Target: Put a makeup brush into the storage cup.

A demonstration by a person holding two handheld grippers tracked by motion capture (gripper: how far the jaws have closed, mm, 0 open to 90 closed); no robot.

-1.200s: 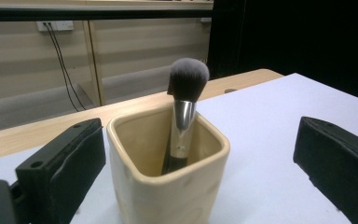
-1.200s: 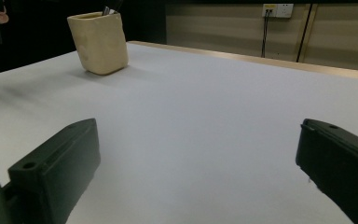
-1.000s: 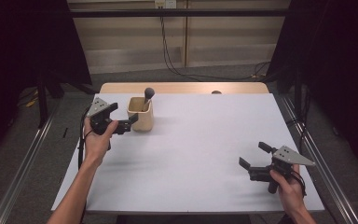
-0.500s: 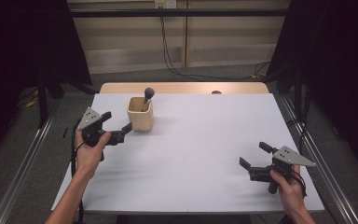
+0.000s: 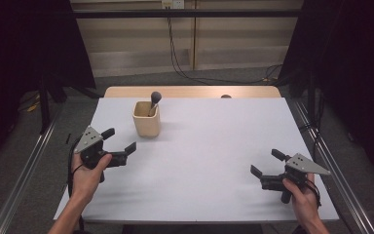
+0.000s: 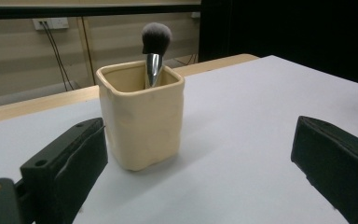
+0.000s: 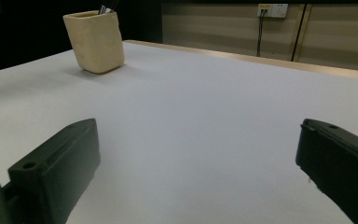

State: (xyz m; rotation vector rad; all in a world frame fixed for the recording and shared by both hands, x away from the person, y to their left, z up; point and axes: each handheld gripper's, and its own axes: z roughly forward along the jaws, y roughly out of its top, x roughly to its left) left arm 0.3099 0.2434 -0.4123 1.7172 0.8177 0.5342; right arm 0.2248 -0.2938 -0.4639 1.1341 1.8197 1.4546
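Change since earlier: my left tool (image 5: pixel 119 140) has pulled back from the cup (image 5: pixel 146 119) toward my near side; a second ago it sat right beside the cup, and now there is a clear gap. My right tool (image 5: pixel 265 164) is where it was.
Left tool: held by my left hand (image 5: pixel 86 168) near the left edge of the surface (image 5: pixel 209 146), jaws spread wide with nothing between them, pointing toward the cup.
Right tool: held by my right hand (image 5: pixel 302 192) at the near right corner of the surface, jaws spread wide and empty, well apart from the cup.
Cup: cream, squarish, upright on the far left part of the surface; in my left gripper view it stands ahead (image 6: pixel 141 114), nearer the left jaw, not touched by either jaw. In my right gripper view it sits far off at the upper left (image 7: pixel 95 41).
Brush: standing inside the cup (image 5: pixel 154 100), silver ferrule and dark bristle head up (image 6: pixel 155 39), leaning against the far wall.
Contact: neither tool touches cup or brush.
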